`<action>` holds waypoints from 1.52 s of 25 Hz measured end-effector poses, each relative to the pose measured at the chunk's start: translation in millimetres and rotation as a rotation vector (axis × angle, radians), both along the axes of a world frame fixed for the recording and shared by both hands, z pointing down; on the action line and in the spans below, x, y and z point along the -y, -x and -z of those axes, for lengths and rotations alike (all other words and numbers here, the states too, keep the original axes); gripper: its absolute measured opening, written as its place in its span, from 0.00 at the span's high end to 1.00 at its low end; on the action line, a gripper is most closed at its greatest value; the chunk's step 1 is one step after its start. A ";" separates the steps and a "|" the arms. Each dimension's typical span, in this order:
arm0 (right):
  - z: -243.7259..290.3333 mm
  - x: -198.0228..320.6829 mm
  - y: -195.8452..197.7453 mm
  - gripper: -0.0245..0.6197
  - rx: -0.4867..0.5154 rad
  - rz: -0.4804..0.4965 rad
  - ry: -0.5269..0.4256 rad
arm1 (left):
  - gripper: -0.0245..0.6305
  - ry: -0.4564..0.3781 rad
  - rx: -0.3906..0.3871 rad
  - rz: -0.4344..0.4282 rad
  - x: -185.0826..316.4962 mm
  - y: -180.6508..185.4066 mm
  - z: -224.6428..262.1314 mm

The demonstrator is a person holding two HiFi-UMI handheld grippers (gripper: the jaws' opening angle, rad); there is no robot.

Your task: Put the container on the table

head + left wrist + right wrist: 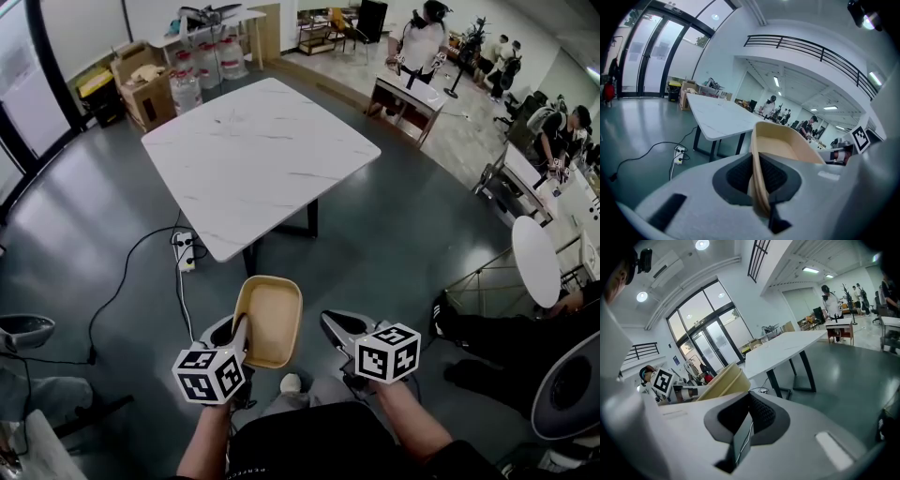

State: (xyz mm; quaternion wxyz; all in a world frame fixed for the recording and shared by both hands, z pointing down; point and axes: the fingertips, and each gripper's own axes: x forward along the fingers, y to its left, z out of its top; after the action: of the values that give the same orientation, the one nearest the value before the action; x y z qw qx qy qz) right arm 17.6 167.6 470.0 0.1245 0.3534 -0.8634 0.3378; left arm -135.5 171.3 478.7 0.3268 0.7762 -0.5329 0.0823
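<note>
Left tongs (758, 180): clamped on thin near rim of container (269, 321), held over floor (394, 244), short of far table (258, 155); right tongs (744, 430): shut, empty, just right; risk: one-edge grip may let container pivot or slip.

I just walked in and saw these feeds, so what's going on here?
A person holds a tan container in the air with the left gripper, whose jaws are clamped on the container's near rim. The right gripper is shut on nothing and sits beside the container. The white table stands ahead across the dark floor, well apart from the container, so the container has not yet been set on it.
</note>
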 end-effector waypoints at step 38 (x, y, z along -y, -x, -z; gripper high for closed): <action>5.8 229.8 -65.0 0.96 0.048 0.208 -0.027 | 0.94 -0.035 0.044 0.200 197.1 -68.8 13.0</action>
State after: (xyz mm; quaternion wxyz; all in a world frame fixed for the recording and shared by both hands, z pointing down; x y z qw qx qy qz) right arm 82.6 -62.2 464.2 0.1333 0.2552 -0.9026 0.3199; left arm -66.7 -25.8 465.7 0.3080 0.7226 -0.6163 0.0569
